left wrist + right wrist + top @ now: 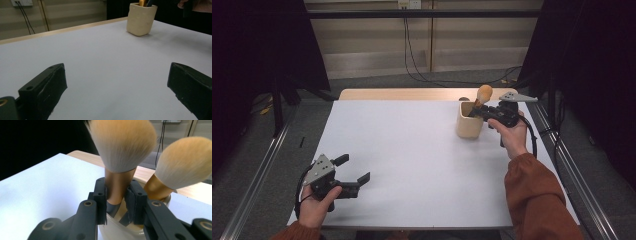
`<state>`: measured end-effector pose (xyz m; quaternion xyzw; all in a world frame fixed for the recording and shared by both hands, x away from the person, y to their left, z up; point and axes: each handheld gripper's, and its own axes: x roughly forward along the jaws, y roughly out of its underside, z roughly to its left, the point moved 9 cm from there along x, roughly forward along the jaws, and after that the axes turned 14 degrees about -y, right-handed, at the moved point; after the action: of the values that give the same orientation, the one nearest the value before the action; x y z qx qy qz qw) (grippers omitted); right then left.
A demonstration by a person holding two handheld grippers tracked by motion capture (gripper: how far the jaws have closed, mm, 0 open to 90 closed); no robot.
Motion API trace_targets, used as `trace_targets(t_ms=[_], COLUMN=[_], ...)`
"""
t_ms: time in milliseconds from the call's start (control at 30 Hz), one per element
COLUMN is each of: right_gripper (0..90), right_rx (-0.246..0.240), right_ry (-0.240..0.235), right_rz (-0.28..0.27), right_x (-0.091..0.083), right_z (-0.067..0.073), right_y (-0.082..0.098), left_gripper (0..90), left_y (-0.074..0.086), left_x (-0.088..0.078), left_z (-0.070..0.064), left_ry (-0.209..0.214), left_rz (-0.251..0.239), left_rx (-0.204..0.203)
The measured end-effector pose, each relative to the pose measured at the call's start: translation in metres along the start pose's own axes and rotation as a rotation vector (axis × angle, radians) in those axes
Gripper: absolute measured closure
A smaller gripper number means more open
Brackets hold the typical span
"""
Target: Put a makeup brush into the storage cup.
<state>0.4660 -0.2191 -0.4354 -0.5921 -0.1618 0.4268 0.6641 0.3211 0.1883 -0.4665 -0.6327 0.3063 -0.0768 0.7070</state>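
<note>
A cream cup (469, 125) stands at the far right of the white table top (412, 165). My right gripper (477, 112) hovers at its rim, shut on the copper handle of a fluffy tan makeup brush (484, 92) whose lower end is inside the cup. In the right gripper view the jaws (117, 195) clamp that brush (122, 142) just under its bristles. A second brush (185, 162) leans in the cup (115, 232) beside it. My left gripper (353, 167) rests near the front left corner, open and with nothing in it (117, 82). The cup (141, 18) is far ahead of it.
A wooden strip (412, 94) borders the table's far edge. Metal rails (572, 175) run along both sides, and cables (422, 75) lie on the floor behind. Dark curtains hang left and right.
</note>
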Motion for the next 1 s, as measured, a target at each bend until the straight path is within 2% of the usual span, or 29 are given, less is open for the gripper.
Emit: trace_targets(t_ms=[300,800,1000], right_gripper=[72.6,72.1,68.8], right_rx=[-0.010,0.010,0.021], right_ry=[0.003,0.002,0.002], right_rz=[0.038,0.038,0.044], right_x=[0.004,0.003,0.002], right_z=[0.001,-0.002,-0.003], right_y=[0.007,0.012,0.015], left_gripper=[2.3,2.3,2.3], left_y=[0.002,0.002,0.002], left_x=[0.001,0.001,0.001], left_z=[0.001,0.000,0.000], left_ry=[-0.004,0.004,0.002], left_rz=[0.015,0.014,0.014], left_rx=[0.007,0.002,0.003])
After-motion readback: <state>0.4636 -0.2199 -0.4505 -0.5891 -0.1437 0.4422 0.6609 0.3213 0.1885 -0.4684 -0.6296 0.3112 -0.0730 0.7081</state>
